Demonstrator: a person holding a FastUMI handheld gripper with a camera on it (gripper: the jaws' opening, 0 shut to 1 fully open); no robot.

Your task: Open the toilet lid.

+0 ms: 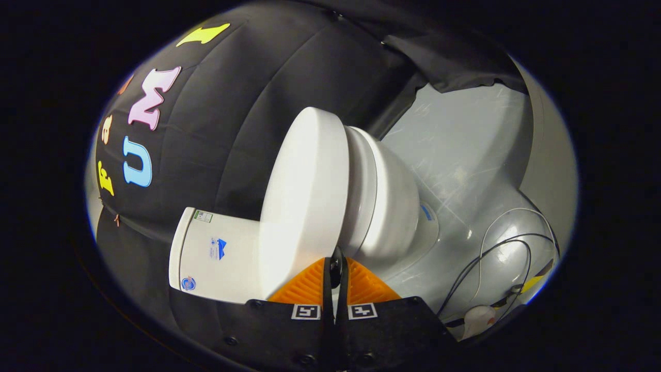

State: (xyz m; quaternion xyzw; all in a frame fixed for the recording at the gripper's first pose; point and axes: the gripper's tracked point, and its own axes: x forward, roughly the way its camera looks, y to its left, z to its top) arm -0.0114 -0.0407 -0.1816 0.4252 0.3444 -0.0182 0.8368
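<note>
The gripper (pixel 335 266) has its two fingers (pixel 304 287) pressed close together, with only a thin dark slit between them, and nothing is held in that slit. Right at the tips sits the edge of the toilet lid (pixel 304 196). The lid is white and round, and its big flat face spreads out ahead of the fingers and a little to their left. The whole picture is tipped over, so the toilet (pixel 392 206) looks like it is lying on its side. The lid touches or nearly touches the fingertips; I cannot tell which. The lid lies close against the seat (pixel 361 191), with just a thin line of shadow between them. Just past the lid, to the right of the fingers, is the white bowl, and its foot meets the grey floor (pixel 465 144). To the left of the fingers, next to the lid, is the white tank (pixel 217 253) with small stickers on it. Beyond the toilet hangs the black cloth wall (pixel 232 103). Far to the right of the fingers, thin wires (pixel 496 253) curl over the floor, and a small white thing (pixel 477 315) lies near them, too blurry to name.
</note>
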